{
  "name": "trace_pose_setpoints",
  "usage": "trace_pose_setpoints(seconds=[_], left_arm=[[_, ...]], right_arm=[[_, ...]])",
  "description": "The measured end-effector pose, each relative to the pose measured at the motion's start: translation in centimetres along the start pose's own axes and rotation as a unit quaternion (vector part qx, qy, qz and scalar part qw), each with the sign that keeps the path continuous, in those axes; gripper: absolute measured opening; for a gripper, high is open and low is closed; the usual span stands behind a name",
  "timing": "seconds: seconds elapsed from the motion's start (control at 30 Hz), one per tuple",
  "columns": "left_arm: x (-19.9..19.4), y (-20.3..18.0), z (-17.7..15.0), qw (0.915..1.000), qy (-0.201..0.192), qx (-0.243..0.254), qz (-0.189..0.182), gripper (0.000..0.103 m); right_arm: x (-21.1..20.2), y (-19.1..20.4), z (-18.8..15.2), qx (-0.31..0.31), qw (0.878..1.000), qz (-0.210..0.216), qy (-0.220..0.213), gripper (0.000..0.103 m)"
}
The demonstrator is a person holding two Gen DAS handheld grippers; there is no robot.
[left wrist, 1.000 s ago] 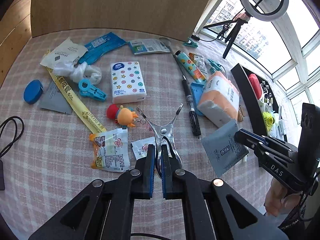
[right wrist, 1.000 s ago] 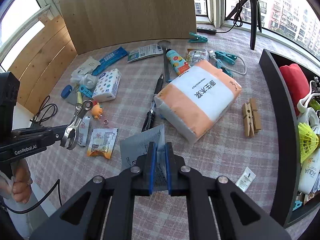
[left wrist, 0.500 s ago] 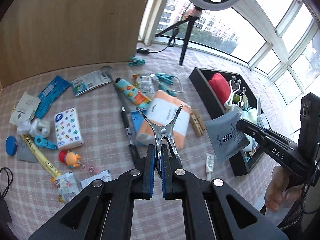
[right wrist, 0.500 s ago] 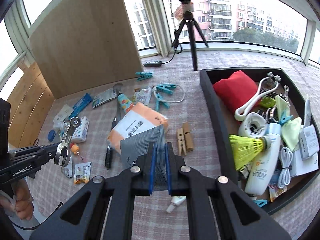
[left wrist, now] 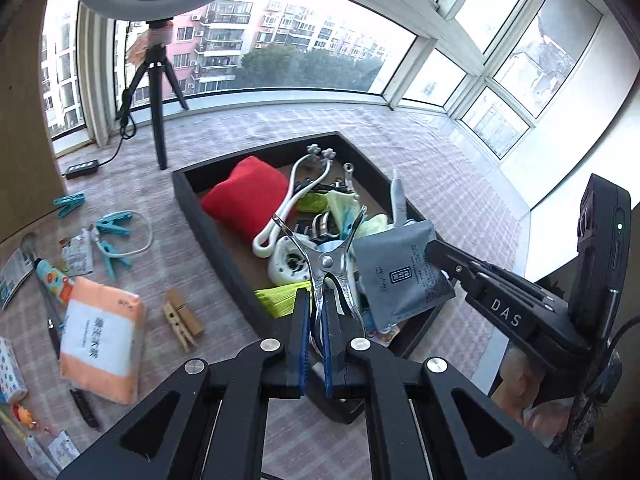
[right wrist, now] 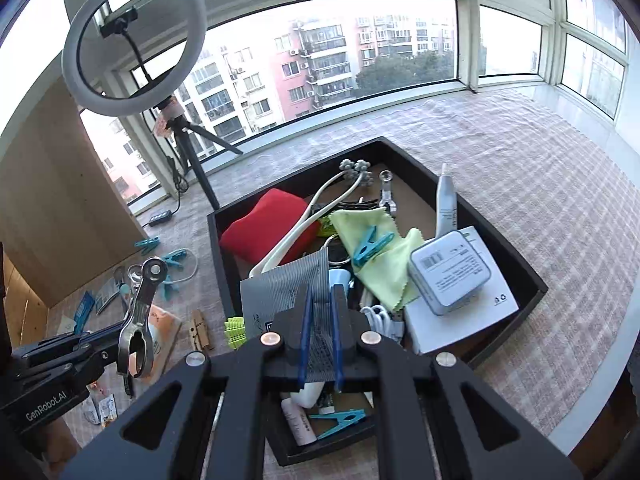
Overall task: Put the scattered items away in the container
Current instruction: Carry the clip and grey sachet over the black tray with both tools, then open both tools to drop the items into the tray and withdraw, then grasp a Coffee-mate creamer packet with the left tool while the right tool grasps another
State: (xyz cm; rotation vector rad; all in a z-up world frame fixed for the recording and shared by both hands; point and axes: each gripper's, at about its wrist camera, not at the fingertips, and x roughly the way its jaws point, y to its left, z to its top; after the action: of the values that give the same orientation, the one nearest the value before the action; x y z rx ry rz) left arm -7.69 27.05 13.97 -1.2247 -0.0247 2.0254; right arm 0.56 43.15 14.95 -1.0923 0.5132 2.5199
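Observation:
My left gripper (left wrist: 315, 308) is shut on a shiny metal clip (left wrist: 326, 258), held above the near corner of the black tray (left wrist: 192, 208). The same metal clip (right wrist: 140, 312) shows at the left of the right wrist view. My right gripper (right wrist: 320, 312) is shut on a grey foil sachet (right wrist: 276, 292), hanging over the tray (right wrist: 520, 264); in the left wrist view the sachet (left wrist: 400, 276) hangs from the right gripper's fingers (left wrist: 444, 254). The tray holds a red pouch (left wrist: 244, 196), a yellow-green cloth (right wrist: 384, 256), a white box (right wrist: 452, 272) and several small items.
On the checked cloth left of the tray lie an orange tissue pack (left wrist: 100, 332), wooden pegs (left wrist: 182, 320), teal pegs (left wrist: 112, 236), a tube (left wrist: 54, 280) and small packets. A ring light on a tripod (right wrist: 132, 44) stands behind, beside a wooden board (right wrist: 52, 208).
Both grippers swung right and rose from the scattered items to above the tray, carrying the metal clip and the grey sachet. The jaws stayed shut.

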Motion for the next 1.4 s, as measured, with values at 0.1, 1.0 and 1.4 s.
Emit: trace_pose_setpoints(seconds=[0.1, 1.0, 1.4], left_arm=[[2.2, -2.5, 0.6, 0.9996, 0.018, 0.011, -0.021, 0.031], [-2.5, 7.1, -2.6, 0.9924, 0.005, -0.044, 0.115, 0.036], [-11.9, 21.1, -11.2, 0.958, -0.001, -0.169, 0.232, 0.036]], right_arm=[[0.0, -1.8, 0.1, 0.03, 0.999, -0.014, -0.009, 0.024], [1.6, 5.1, -0.8, -0.041, 0.998, 0.048, 0.021, 0.063], [3.1, 17.7, -6.8, -0.181, 0.967, 0.15, 0.093, 0.063]])
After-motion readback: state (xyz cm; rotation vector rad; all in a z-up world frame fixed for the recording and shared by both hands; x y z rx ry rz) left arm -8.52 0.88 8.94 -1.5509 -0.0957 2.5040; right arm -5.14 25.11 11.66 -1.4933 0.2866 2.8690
